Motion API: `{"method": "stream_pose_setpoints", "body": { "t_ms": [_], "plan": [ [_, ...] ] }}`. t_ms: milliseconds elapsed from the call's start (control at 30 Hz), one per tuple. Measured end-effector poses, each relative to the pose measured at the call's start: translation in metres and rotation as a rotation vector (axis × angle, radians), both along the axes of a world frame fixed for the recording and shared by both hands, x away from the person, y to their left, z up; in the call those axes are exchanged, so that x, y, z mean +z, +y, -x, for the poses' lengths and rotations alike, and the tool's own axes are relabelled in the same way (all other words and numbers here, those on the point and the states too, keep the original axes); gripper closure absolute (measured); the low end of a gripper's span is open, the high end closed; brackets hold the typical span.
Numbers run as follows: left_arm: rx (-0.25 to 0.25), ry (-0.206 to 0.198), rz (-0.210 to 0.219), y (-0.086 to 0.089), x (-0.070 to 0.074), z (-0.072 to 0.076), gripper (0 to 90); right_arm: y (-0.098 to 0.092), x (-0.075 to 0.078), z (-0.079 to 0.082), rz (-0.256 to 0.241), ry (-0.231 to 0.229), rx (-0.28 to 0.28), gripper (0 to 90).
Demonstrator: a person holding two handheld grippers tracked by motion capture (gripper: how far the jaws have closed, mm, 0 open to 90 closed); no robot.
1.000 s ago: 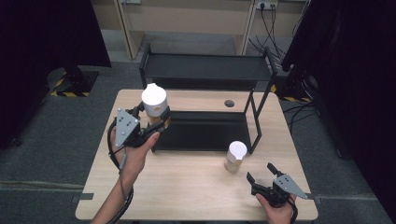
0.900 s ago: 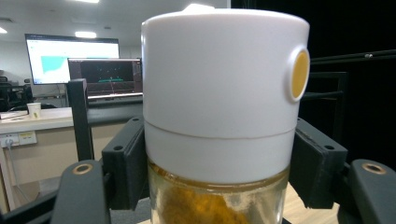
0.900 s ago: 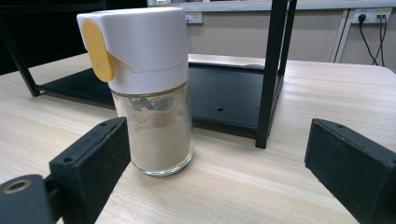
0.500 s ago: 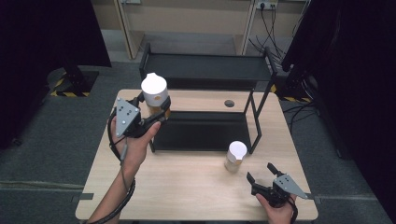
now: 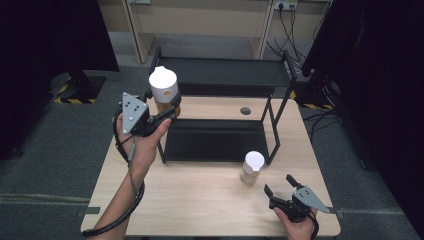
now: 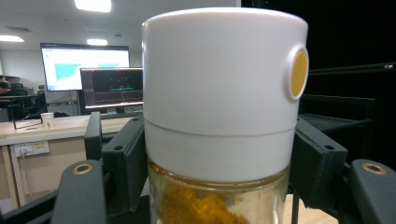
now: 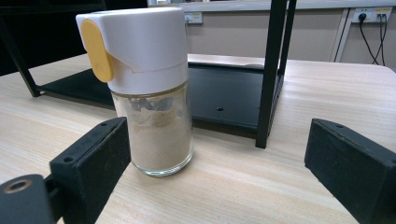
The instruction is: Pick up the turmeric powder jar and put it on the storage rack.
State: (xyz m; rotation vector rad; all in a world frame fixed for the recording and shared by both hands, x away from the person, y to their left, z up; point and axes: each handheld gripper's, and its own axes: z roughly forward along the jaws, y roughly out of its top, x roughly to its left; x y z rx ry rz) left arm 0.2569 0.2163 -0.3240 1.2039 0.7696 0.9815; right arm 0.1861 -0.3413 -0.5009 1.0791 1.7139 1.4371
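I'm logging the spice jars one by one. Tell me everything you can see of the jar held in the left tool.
The jar is clear glass with a tall white plastic cap bearing a round yellow button on its side. Orange-yellow powder fills the visible glass. It stands upright, raised above the table near the black rack's upper shelf, clamped by the left tool, whose black jaws press just below the cap.

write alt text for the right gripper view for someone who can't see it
A white-capped glass shaker of pale powder stands on the wooden table between the open right gripper jaws, untouched. A black metal rack stands behind it.
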Motion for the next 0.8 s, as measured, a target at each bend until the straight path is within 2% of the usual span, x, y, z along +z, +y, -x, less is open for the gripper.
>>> {"method": "stream_pose_setpoints", "body": {
  "t_ms": [800],
  "plan": [
    [0.034,0.0,0.01,-0.004,0.024,-0.02,30.6,0.0,0.0,0.0,-0.001,0.0,0.001,7.4]
  ]
}}
